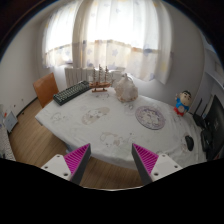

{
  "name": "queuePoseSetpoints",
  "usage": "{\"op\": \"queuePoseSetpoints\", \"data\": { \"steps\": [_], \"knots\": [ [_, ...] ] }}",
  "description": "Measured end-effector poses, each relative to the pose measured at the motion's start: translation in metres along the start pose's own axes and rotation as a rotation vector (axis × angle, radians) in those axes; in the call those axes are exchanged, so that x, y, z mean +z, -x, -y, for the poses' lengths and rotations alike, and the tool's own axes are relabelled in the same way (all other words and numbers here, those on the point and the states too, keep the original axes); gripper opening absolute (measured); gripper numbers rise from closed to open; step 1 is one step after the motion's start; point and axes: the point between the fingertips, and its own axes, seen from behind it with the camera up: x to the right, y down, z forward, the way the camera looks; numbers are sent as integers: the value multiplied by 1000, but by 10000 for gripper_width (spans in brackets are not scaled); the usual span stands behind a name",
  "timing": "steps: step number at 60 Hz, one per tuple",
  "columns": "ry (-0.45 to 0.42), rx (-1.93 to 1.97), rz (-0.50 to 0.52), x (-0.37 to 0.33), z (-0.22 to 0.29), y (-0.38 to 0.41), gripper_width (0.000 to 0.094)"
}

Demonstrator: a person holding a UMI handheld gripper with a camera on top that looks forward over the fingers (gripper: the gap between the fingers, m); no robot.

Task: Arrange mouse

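table point(110, 125) | mouse point(189, 143) at its edge, heading unclear | gripper point(112, 160) wide, empty

A bench point(100, 125) draped in a white patterned cloth is seen; a dark keyboard point(72, 92), a model ship point(100, 78), a round decorated plate point(150, 117) and a colourful figurine point(182, 102) are set on it.
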Motion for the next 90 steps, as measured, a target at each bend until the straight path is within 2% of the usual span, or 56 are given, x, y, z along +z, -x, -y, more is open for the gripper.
{"op": "queuePoseSetpoints", "data": {
  "steps": [10, 40, 49, 71, 90],
  "knots": [
    [7, 30, -72, 4, -10, -43, 850],
    [43, 164, -353, -8, -79, -252, 852],
    [40, 177, -406, -16, -98, -305, 849],
    [27, 176, -415, 8, -134, -418, 853],
    [24, 201, -388, 70, -144, -502, 854]
  ]
}}
